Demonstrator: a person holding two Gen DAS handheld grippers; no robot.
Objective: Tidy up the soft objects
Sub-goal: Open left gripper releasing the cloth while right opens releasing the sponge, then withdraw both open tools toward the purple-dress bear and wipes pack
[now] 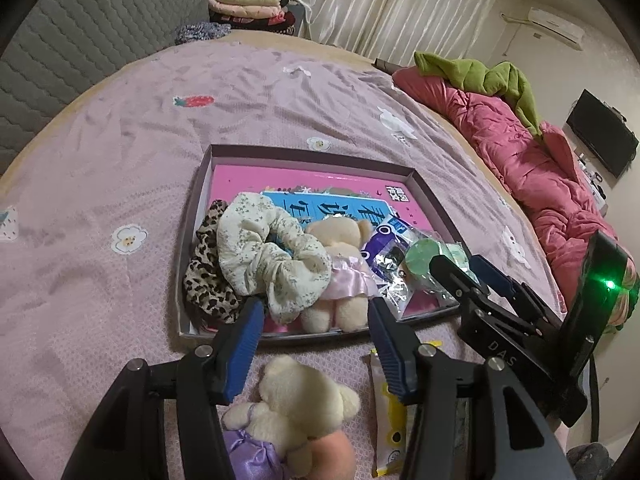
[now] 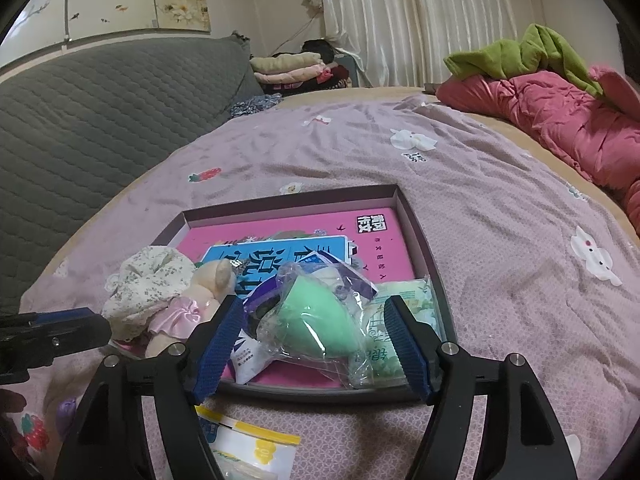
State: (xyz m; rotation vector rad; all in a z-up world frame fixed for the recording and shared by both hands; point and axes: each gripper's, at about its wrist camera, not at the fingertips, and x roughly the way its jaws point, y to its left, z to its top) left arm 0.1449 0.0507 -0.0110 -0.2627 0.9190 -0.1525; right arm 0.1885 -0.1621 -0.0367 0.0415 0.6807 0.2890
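Note:
A shallow tray with a pink printed floor lies on the lilac bedspread. In it are a leopard scrunchie, a floral scrunchie, a cream bear in a pink skirt and a green sponge in clear plastic. My left gripper is open above the tray's near rim, with the pink-skirted bear just beyond its fingertips. My right gripper is open around the wrapped sponge, pads apart from it. A bear in a purple dress and a yellow-white packet lie on the bedspread under the left gripper.
A crumpled pink quilt with a green blanket runs along the bed's right side. The grey quilted headboard stands at the left. Folded clothes are stacked beyond the bed by the curtains.

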